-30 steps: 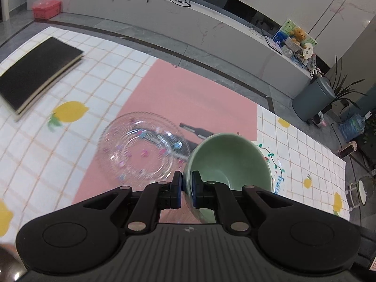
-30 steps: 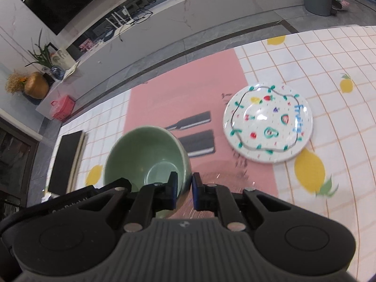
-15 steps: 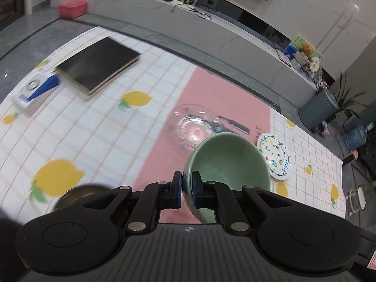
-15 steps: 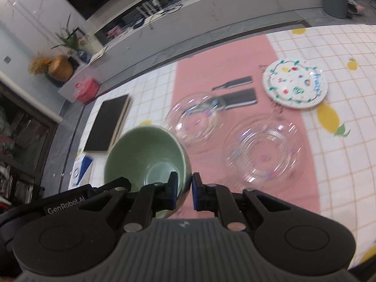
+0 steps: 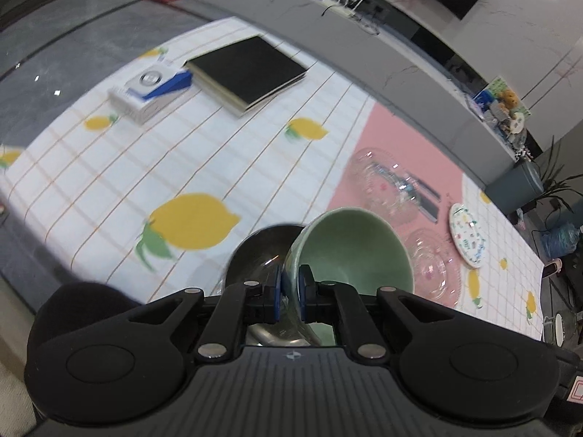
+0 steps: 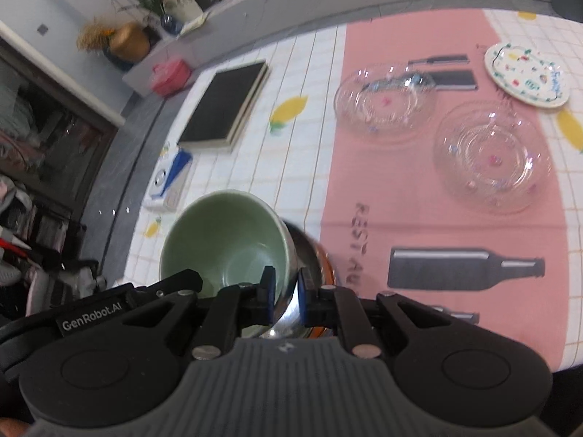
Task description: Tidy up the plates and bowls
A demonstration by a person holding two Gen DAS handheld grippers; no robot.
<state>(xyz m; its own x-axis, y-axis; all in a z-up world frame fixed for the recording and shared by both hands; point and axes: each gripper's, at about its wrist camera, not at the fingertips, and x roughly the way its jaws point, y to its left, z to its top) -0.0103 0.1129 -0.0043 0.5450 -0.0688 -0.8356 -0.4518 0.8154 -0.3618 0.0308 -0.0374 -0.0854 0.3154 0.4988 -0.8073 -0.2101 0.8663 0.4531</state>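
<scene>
Both grippers pinch the rim of one green bowl [image 5: 349,251], which also shows in the right wrist view [image 6: 226,236]. My left gripper [image 5: 289,287] is shut on its left rim, my right gripper [image 6: 286,287] on its right rim. The bowl hangs over a metal bowl [image 5: 262,255] with an orange outside [image 6: 309,266], near the table's front edge. Two clear glass plates [image 6: 384,100] [image 6: 492,156] lie on the pink runner. A white painted plate [image 6: 526,74] lies to their right.
A black book [image 5: 247,69] and a white-and-blue box [image 5: 149,89] lie at the table's far left. A low grey bench [image 5: 364,43] runs behind the table. The table's front edge is close below the bowls.
Both grippers carried the green bowl back and left from above the plates to above the metal bowl at the table's front edge. Their grip has not changed.
</scene>
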